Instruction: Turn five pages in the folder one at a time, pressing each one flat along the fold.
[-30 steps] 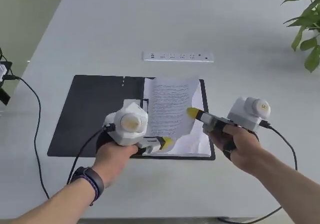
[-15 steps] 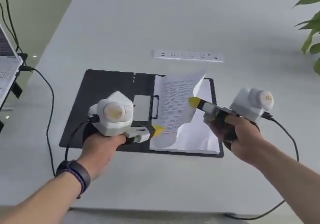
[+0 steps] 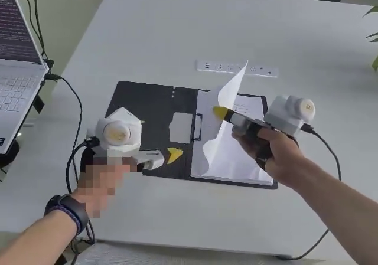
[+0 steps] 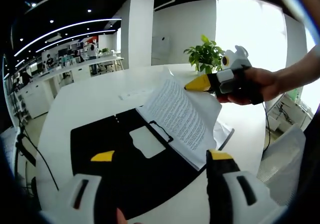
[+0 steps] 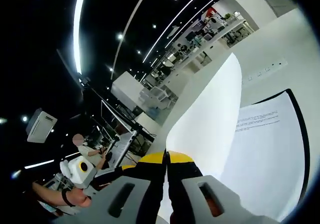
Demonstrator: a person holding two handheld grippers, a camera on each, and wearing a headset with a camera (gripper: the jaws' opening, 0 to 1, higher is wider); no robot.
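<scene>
Head view: the black folder [image 3: 147, 123] lies open on the white table [image 3: 177, 29], its long axis running left to right in front of me; a laptop [image 3: 18, 70] sits at the table's left edge with a cable [image 3: 74, 100] trailing past it, and a power strip [image 3: 236, 69] lies just beyond the folder, partly hidden by the raised page [image 3: 227, 135]; my right gripper [image 3: 220, 113] is clamped on that page's edge, so the page stands up from the right half with its free corner pointing up and away; my left gripper [image 3: 168, 154] hangs over the folder's left half, near the front edge; the laptop's screen text is too small to read

Left gripper view: my jaws stand apart, grasping nothing; between them I see the folder, a white card [image 4: 145, 140] on its left half and the clip [image 4: 162, 130] at the spine; the page curves up towards the right gripper [image 4: 192, 86], printed side facing me, the print too fine to read; a plant [image 4: 205, 57] stands behind

Right gripper view: my jaws are pinched together on the page [image 5: 210, 119], whose blank side rises ahead; to its right lies the next sheet [image 5: 270, 149], flat in the folder, with a few unreadable lines at its top
</scene>
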